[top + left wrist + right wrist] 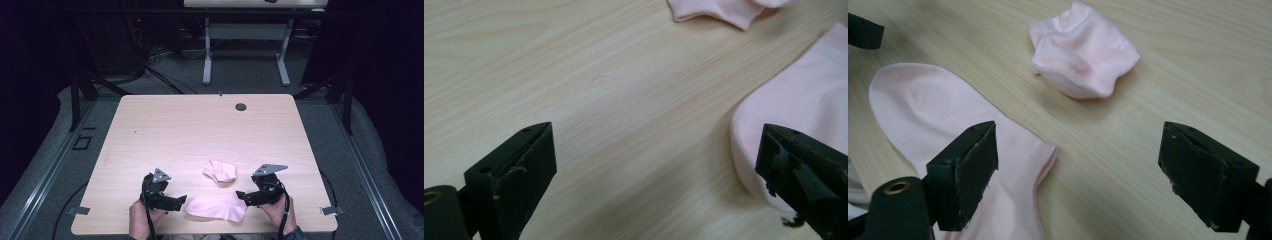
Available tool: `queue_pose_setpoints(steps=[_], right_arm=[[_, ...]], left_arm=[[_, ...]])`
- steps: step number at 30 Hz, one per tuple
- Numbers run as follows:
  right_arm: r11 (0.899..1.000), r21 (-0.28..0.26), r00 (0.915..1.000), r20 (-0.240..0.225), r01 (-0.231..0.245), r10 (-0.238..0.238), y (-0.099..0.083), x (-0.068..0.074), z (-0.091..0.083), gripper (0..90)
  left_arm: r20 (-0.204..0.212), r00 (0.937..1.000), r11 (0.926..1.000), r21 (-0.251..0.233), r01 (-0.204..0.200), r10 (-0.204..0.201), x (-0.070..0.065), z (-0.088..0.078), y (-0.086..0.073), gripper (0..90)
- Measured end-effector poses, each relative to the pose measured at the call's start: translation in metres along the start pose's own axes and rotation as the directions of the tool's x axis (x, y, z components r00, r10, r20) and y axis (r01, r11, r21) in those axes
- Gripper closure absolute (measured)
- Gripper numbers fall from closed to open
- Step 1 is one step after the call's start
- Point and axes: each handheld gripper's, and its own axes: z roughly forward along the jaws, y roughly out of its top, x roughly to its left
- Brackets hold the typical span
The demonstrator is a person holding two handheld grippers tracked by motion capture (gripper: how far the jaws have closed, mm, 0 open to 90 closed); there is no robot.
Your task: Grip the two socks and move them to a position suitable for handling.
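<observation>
Wooden table [165, 125], round grommet [241, 107], second table [245, 30]

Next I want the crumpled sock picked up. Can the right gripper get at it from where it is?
Probably yes. The right gripper sits open beside the flat sock, and the crumpled sock lies apart from it, just beyond on bare table. Nothing stands between the jaws and it in the right gripper view.
</observation>
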Motion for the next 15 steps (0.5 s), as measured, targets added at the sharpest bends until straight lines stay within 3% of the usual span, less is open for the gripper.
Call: queue_pose_setpoints(steps=[6,10,11,15], right_arm=[[0.999,0.001,0.9990,0.020,0.040,-0.040,0.017,-0.001,0.004,17.6],[0.996,0.015,0.9959,0.026,0.086,-0.087,0.031,0.001,0.011,24.9],[0.993,0.027,0.9926,0.027,0.118,-0.119,0.036,0.003,0.017,28.8],[0.989,0.060,0.9897,0.028,0.139,-0.141,0.042,0.004,0.030,36.9]], left_arm=[[-0.017,0.9998,0.9999,-0.013,0.010,-0.010,0.009,0.003,0.002,0.2],[-0.025,0.9997,0.9999,-0.015,0.000,-0.001,0.013,0.003,0.006,0.2],[-0.028,0.9996,0.9998,-0.022,-0.003,0.003,0.014,0.004,0.007,0.2],[-0.029,0.9996,0.9997,-0.025,-0.005,0.005,0.013,0.004,0.011,0.2]])
